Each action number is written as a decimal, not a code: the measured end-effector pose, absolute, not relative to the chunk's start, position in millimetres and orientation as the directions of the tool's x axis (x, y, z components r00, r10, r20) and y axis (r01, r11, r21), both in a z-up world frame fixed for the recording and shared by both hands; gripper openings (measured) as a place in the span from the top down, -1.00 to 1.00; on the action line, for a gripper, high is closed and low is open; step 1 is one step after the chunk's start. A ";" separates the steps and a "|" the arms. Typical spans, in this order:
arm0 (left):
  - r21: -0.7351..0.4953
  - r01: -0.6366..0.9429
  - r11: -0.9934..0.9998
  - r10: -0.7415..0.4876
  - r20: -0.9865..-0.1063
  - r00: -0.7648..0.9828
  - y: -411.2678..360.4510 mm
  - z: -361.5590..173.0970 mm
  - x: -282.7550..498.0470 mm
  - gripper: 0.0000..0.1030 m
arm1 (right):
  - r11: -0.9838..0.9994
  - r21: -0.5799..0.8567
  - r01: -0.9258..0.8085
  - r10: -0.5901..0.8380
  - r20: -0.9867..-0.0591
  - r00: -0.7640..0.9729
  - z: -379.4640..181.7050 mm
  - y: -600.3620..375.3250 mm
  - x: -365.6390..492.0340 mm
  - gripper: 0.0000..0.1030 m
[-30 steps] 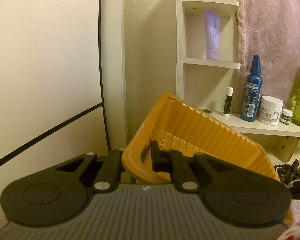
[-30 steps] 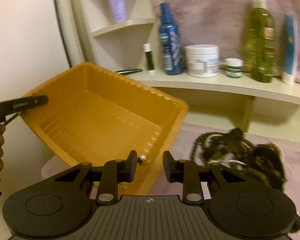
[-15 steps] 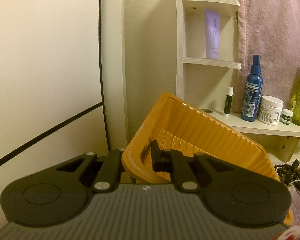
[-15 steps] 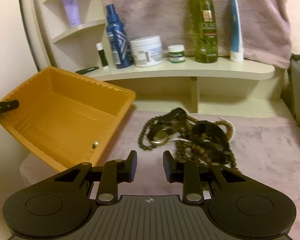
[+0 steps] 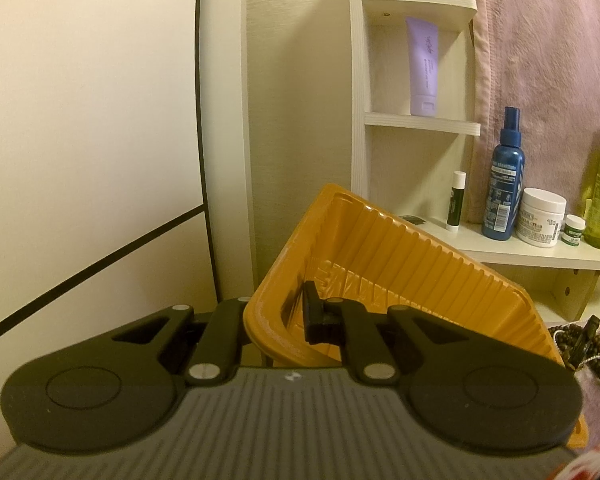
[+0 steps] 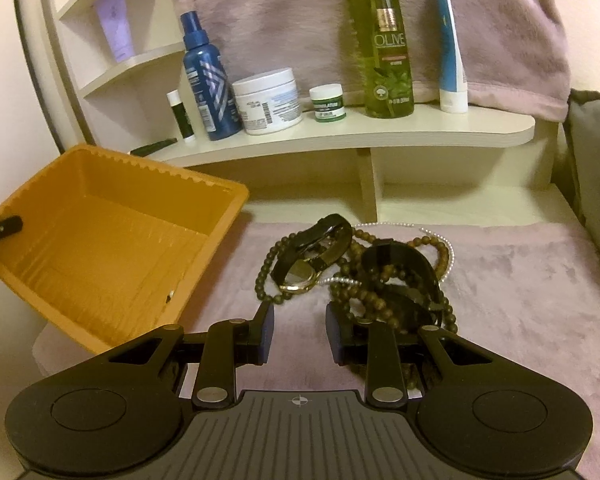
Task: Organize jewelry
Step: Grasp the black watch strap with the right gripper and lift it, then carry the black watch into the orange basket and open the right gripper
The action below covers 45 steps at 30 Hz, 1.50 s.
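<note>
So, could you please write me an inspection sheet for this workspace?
Surface: mauve plush cloth.
Job's things: orange tray tilted, one small item inside; jewelry pile of beads, pearls, watches on the cloth.
Clutter: blue spray bottle, white jar, olive bottle on shelf.
Grippers: left gripper shut on the tray's rim; right gripper open before the pile.
Cables: nothing seen.
Surroundings: mauve towel.

Left claw (image 5: 276, 312) is clamped on the orange tray (image 5: 400, 264) wall, holding it tilted; right claw (image 6: 300, 334) hangs open, gripping nothing.
</note>
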<state>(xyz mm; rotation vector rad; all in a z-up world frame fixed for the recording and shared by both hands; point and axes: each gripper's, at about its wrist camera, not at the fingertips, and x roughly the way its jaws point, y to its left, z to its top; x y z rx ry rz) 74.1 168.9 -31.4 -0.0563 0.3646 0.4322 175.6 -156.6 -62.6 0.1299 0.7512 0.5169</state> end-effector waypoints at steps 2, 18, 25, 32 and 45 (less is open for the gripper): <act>0.023 -0.420 0.907 0.400 -0.358 0.844 168.9 -31.6 74.3 0.80 | 0.868 0.301 -0.395 0.493 -0.615 0.615 -63.6 -155.4 181.2 0.43; 0.028 -0.416 0.909 0.397 -0.368 0.841 170.1 -33.0 78.4 0.79 | 0.806 0.513 -0.296 0.579 -0.577 0.576 -83.7 -139.6 228.1 0.43; 0.032 -0.416 0.909 0.397 -0.370 0.840 170.4 -33.1 79.3 0.79 | 0.806 0.539 -0.244 0.569 -0.592 0.571 -91.7 -129.6 239.4 0.43; 0.032 -0.416 0.909 0.398 -0.370 0.840 170.7 -33.6 79.1 0.79 | 0.823 0.494 -0.281 0.550 -0.569 0.611 -87.4 -128.5 234.9 0.73; 0.031 -0.415 0.909 0.396 -0.370 0.841 171.3 -33.5 79.1 0.79 | 0.771 0.472 -0.428 0.633 -0.488 0.601 -46.3 -121.7 204.3 0.76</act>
